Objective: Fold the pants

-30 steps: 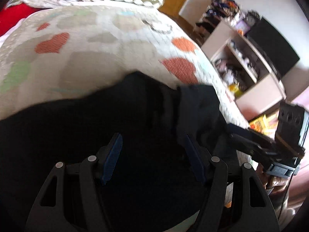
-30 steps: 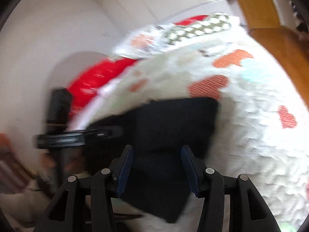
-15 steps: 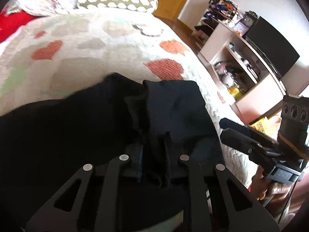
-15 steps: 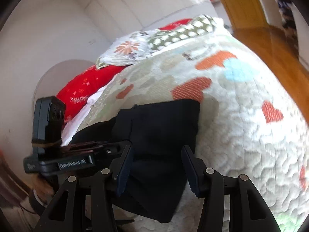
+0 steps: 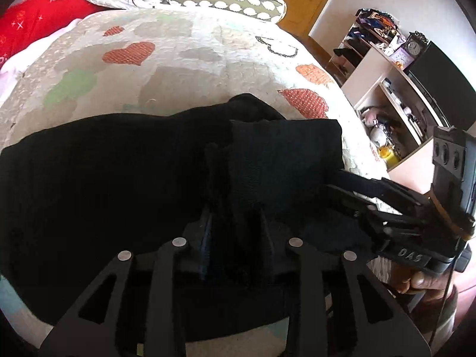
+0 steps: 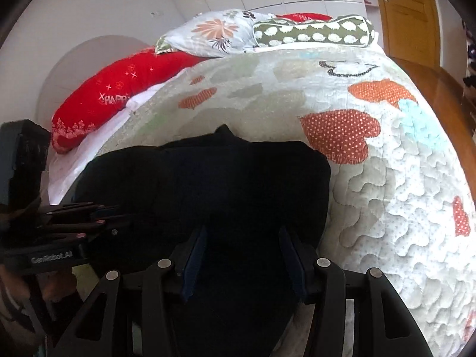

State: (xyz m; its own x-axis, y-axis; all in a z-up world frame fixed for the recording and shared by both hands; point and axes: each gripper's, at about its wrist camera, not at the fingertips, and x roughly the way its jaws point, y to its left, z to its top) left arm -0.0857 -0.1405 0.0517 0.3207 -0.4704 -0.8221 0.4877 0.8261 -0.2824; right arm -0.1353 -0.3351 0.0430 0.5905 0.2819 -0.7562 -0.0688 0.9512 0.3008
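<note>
The left gripper [image 5: 236, 229] reaches forward low over the near edge of the bed, aimed along the quilt toward the pillows. Its fingers [image 5: 206, 238] stand close together and pinch a raised ridge of the black fabric pants [image 5: 119, 184], the cloth bunched up between the two pads. The right gripper [image 6: 242, 255] comes in beside it, angled toward the same end of the bed, and it shows at the right edge of the left wrist view with the person's hand [image 5: 416, 281] wrapped around its handle. Its fingers [image 6: 193, 255] are spread apart, with dark cloth lying in the gap between them; whether the pads press on the fabric cannot be told.

The pants lie across the near part of the white quilted bedspread with orange heart patches [image 6: 386, 178], spread wide to the left and with a folded, squared-off section [image 5: 285, 154] lying on top toward the right. Farther along the bed lie a long red pillow with white print [image 6: 119, 95], a floral pillow [image 6: 214, 32] and an olive bolster with white spots [image 6: 312, 31]. A white shelving unit holding small items [image 5: 392, 113] stands beside the bed, and a wooden door [image 6: 407, 15] lies beyond it.
</note>
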